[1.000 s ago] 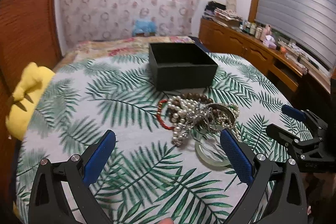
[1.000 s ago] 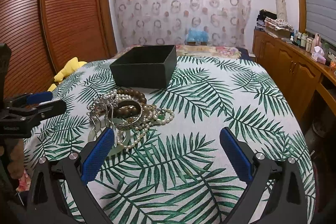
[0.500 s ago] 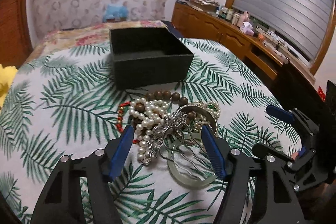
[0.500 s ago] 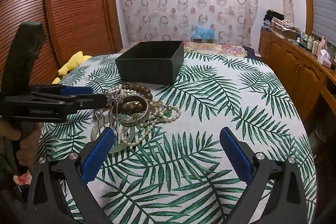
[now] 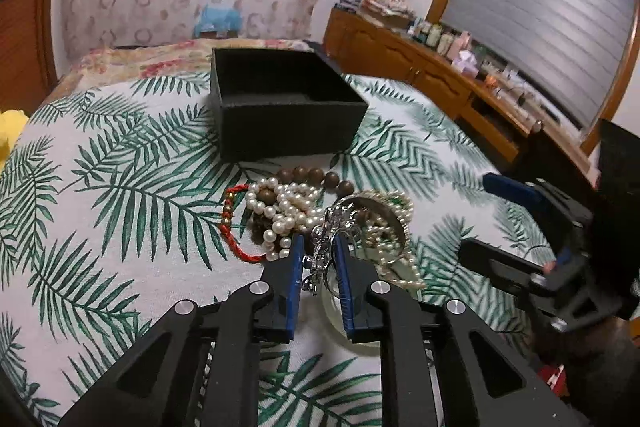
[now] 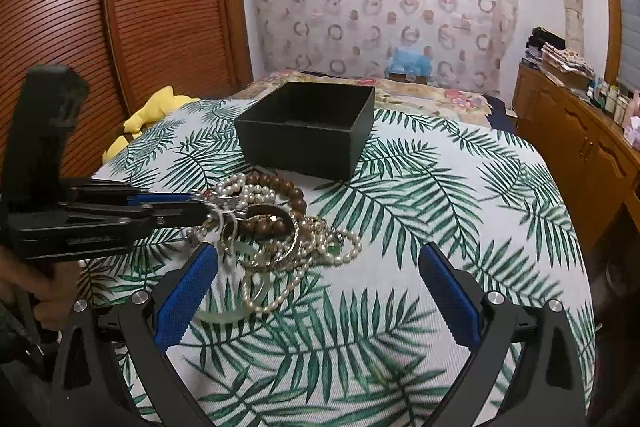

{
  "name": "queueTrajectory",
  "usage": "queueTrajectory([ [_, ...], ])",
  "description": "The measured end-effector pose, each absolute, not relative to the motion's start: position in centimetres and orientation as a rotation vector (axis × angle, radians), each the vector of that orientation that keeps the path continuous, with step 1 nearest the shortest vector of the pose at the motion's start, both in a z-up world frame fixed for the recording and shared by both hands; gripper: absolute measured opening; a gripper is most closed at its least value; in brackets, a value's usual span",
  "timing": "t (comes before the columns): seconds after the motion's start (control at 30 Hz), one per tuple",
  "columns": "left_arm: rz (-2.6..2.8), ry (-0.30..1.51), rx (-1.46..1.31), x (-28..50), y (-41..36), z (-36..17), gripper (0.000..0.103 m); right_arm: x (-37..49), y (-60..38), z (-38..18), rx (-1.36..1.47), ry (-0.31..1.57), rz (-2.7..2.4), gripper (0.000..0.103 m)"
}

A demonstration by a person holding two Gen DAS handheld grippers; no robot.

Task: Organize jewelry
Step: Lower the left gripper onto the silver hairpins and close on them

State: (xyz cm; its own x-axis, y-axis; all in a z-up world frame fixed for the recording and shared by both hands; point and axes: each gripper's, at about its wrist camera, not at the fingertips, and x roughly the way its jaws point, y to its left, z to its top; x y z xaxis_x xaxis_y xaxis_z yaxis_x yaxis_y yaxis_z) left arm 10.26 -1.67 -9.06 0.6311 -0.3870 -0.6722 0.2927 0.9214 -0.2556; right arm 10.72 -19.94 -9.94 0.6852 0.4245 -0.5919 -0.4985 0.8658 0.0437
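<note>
A tangled jewelry pile lies on the palm-leaf cloth: pearl strands, brown wooden beads, a red cord bracelet, a gold bangle and a pale jade bangle. Behind it stands an open black box. My left gripper is at the pile's near-left edge. Its jaws are closing on a silver ornate hairpin, and the pads touch it on both sides. To the right of the pile, my right gripper stands wide open and holds nothing.
A yellow plush toy lies at the table's far left edge. A wooden dresser crowded with bottles runs along the right wall. Slatted wooden doors stand on the left. A person's hand grips the left tool.
My left gripper has moved forward to the pile, and its jaws have narrowed from wide open to around the silver hairpin. The right gripper has shifted slightly and stays open.
</note>
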Motion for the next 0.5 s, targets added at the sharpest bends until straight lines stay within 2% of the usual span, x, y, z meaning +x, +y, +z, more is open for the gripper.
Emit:
queueTrajectory([
  [0.13,-0.41,0.744,-0.147,9.0,-1.4,-7.5,0.008,11.9,-19.6,-10.3,-0.144,0.662,0.543,0.097],
  [0.27,-0.406,0.697,-0.13,8.2,-1.7,-6.3,0.008,13.2,-19.4,-11.0,-0.143,0.71,0.566,0.088],
  [0.33,-0.403,0.679,-0.129,8.1,-1.7,-5.8,0.008,13.9,-19.2,-11.2,-0.141,0.73,0.586,0.08],
  [0.4,-0.396,0.663,-0.119,7.9,-1.8,-5.3,0.008,14.5,-18.7,-11.2,-0.144,0.742,0.605,0.062],
  [0.5,-0.372,0.636,-0.096,7.8,-1.6,-4.7,0.008,14.8,-17.6,-11.1,-0.172,0.743,0.644,0.044],
])
